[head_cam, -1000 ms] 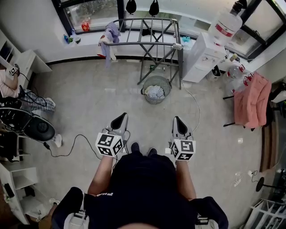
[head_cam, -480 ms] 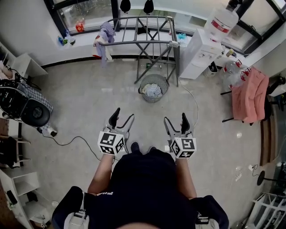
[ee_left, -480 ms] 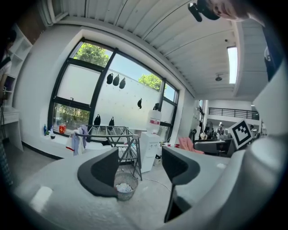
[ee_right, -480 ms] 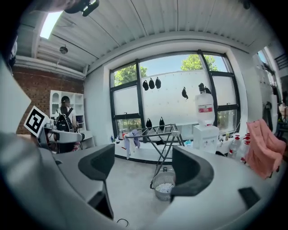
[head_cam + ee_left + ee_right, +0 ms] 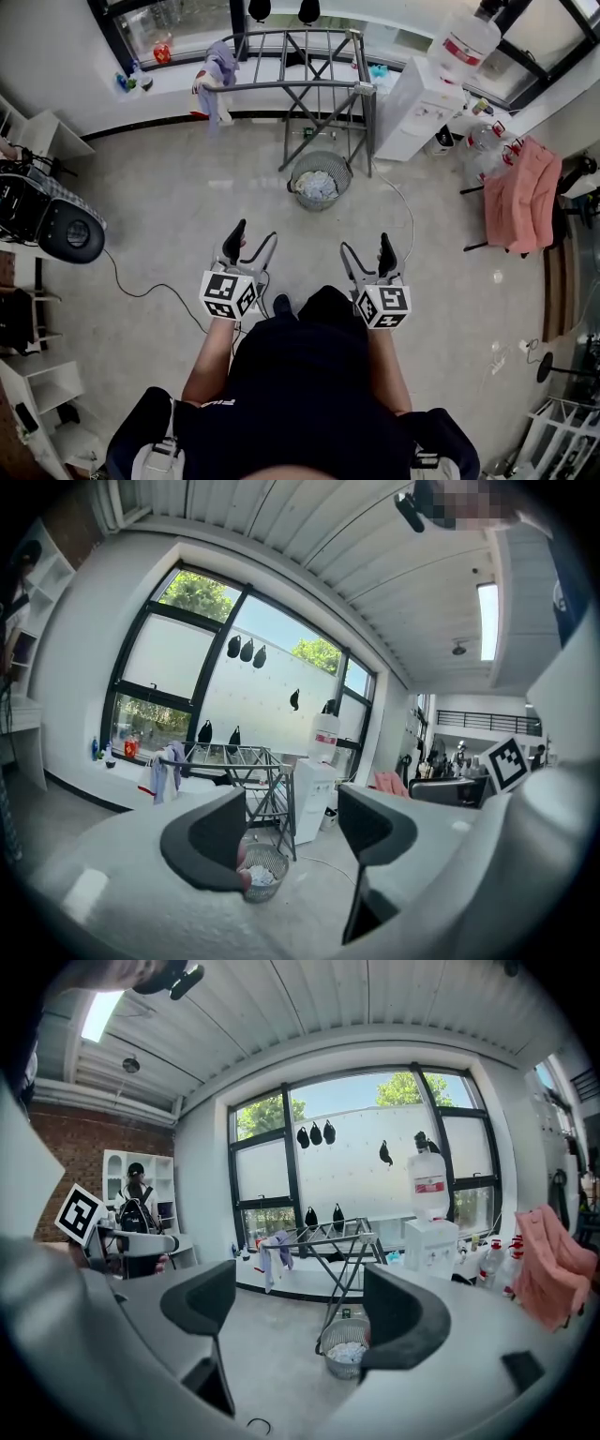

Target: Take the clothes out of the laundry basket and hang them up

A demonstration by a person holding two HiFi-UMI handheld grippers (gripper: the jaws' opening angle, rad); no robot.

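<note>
The left gripper [image 5: 292,829] has its fingers [image 5: 214,841] spread wide, having just been opening, and nothing is between them. The right gripper [image 5: 300,1312] likewise shows fingers [image 5: 405,1321] wide apart after just opening, and they are empty too. Both point forward in front of the person, side by side with a gap between them, above the pale floor [image 5: 187,206]. Ahead, well apart from both, the round mesh laundry basket [image 5: 323,159] stands on the floor with pale clothes [image 5: 317,186] heaped inside. It sits at the foot of a grey folding drying rack [image 5: 300,66] by the window, just in front of its legs. One bluish garment [image 5: 220,70] hangs at the rack's left end. To the right of the rack stands a white water dispenser [image 5: 422,108], and farther right a pink cloth [image 5: 520,192] is draped over a dark frame.
</note>
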